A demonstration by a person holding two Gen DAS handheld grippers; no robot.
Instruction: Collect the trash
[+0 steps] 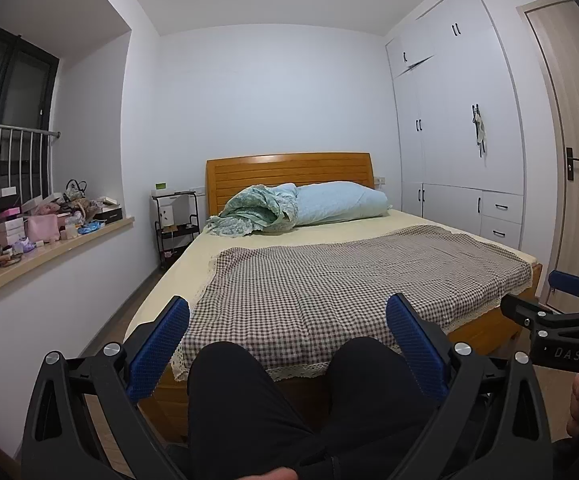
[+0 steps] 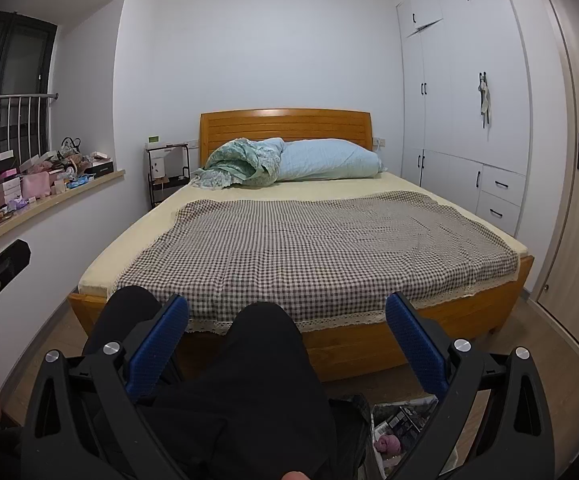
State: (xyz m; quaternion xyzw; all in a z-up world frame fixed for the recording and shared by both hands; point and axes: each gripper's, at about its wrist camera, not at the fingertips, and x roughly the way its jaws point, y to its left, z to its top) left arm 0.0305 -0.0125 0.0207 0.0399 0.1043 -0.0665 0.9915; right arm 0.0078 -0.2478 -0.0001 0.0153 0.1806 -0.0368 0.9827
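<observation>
My left gripper (image 1: 287,344) is open and empty, held above the person's black-trousered knees (image 1: 241,392) facing the bed (image 1: 329,280). My right gripper (image 2: 287,344) is open and empty too, also facing the bed (image 2: 309,240). The right gripper shows at the right edge of the left wrist view (image 1: 561,320). A trash bag or bin (image 2: 401,428) with crumpled wrappers and a pink lump sits on the floor at the lower right of the right wrist view. Loose clutter, boxes and wrappers lie on the window sill (image 1: 49,216), also visible in the right wrist view (image 2: 45,180).
A checked cloth (image 1: 349,284) covers the bed; a rolled quilt and pillow (image 1: 301,208) lie at the headboard. A black bedside cart (image 1: 175,224) stands left of the bed. White wardrobe (image 1: 461,140) and door (image 1: 569,160) are on the right.
</observation>
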